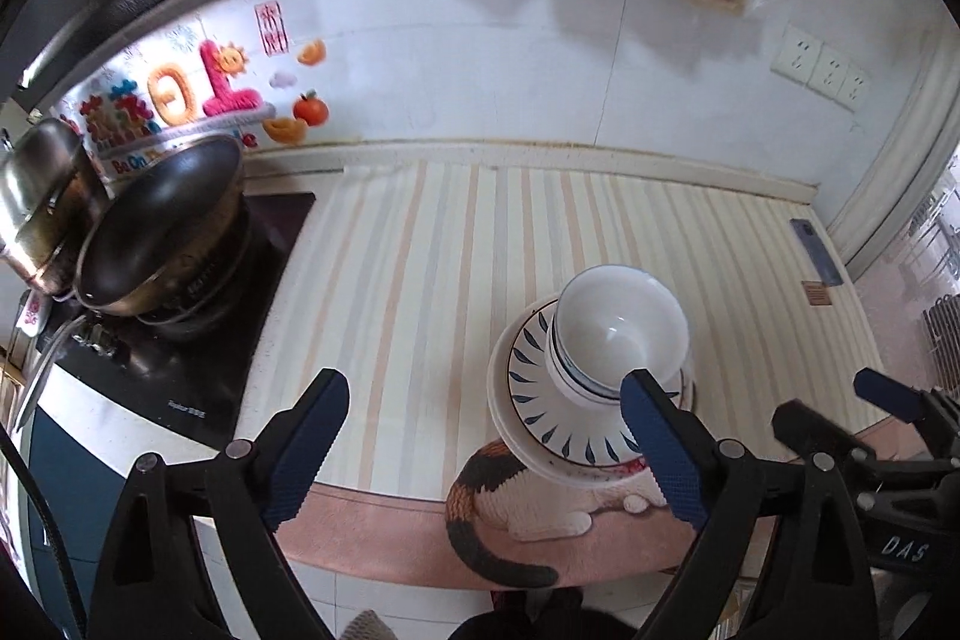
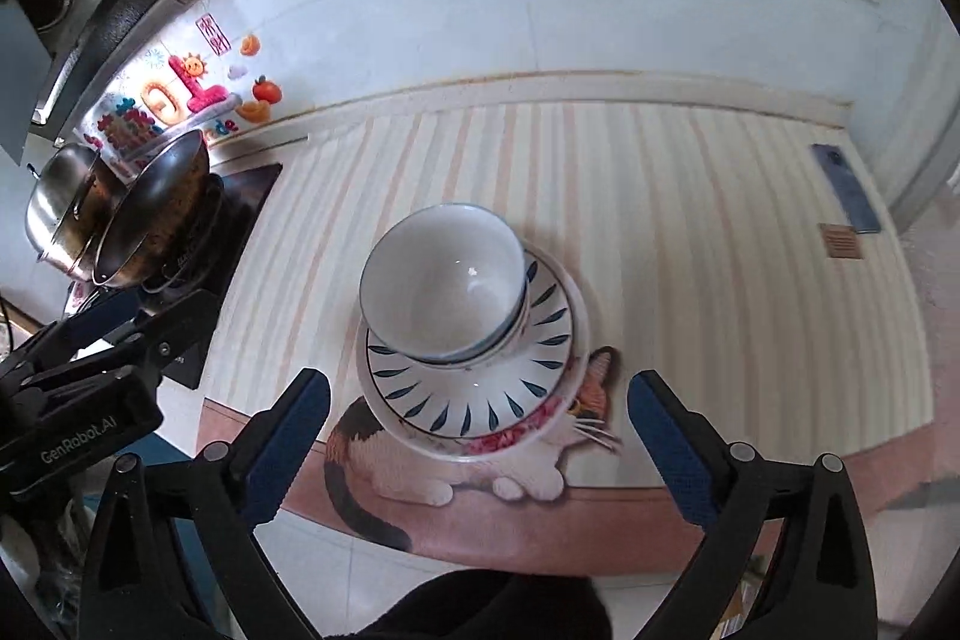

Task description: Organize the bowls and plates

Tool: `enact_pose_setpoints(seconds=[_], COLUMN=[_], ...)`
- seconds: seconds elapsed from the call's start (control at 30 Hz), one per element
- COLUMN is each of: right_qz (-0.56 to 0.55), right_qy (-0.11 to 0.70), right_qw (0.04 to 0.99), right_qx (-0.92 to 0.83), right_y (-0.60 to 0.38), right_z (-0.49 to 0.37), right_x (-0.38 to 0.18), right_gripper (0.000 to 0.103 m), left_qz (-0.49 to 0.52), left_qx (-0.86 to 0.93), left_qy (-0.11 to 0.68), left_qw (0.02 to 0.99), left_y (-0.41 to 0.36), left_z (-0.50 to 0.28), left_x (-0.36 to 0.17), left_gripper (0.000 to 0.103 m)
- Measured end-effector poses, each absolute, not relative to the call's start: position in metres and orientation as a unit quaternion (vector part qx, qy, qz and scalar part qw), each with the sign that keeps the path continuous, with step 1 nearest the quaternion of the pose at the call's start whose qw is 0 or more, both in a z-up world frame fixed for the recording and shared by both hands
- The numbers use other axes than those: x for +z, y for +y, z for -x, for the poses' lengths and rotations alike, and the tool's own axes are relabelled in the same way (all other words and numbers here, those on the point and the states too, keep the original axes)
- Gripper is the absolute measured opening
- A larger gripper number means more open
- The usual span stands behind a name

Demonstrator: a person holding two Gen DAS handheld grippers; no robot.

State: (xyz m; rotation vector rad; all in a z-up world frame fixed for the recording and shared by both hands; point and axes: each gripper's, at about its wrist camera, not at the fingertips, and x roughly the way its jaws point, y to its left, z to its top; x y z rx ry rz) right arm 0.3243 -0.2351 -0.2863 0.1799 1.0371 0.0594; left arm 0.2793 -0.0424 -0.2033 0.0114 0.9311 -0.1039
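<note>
Striped mat (image 2: pixel 690 232): covers most of the counter in both views; its near edge is a pink band with a printed cat, running along the counter's front lip at the lower centre of each frame. Broad bare stripes lie left, right and behind the dishes.
Wall (image 1: pixel 480 70): white tiles fill the upper half of each frame, meeting the counter's back edge; a triple socket sits at upper right, colourful stickers at upper left.
Cooktop (image 1: pixel 198 352): black, left side of the frame, touching the mat's left edge; a dark pan (image 1: pixel 162 232) and a steel pot (image 1: pixel 42 196) stand on it, leaning together.
Plates (image 2: pixel 474 394): a stack near the mat's front edge, over the cat print; top plate has blue leaf marks, a lower one shows pink flowers at its rim.
Bowls (image 2: pixel 444 286): white, nested, upright on the stack, set off-centre toward its far left rim.
Left gripper (image 1: pixel 483 436): low centre of its view, jaws wide apart, empty; its right finger overlaps the stack's near rim in the picture, contact unclear.
Right gripper (image 2: pixel 480 430): jaws wide apart, empty, just short of the stack's front edge.
Phone (image 2: pixel 846 187): flat at the mat's far right, well apart from the dishes.
</note>
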Motion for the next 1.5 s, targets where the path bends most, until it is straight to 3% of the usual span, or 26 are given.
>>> enact_pose_setpoints(seconds=[0.17, 0.57, 1.07, 1.5], right_qz=[-0.069, -0.046, -0.037, -0.030], right_qy=[0.460, 0.392, 0.356, 0.331], right_qw=[0.885, 0.919, 0.934, 0.943], right_qx=[0.005, 0.004, 0.011, -0.002], right_y=[-0.233, -0.225, -0.207, -0.173], right_z=[-0.289, -0.181, -0.041, 0.018], right_x=[-0.252, -0.181, -0.135, -0.115], right_gripper=[0.102, 0.102, 0.102, 0.102], left_qz=[0.000, 0.013, 0.009, 0.002], left_qx=[-0.053, -0.035, -0.011, -0.024], left_qy=[0.421, 0.375, 0.336, 0.323], left_qw=[0.905, 0.926, 0.942, 0.946], left_y=[-0.038, -0.032, -0.004, 0.022], left_z=[-0.241, -0.140, -0.036, 0.002], left_x=[-0.180, -0.139, -0.104, -0.097], left_gripper=[0.099, 0.099, 0.099, 0.099])
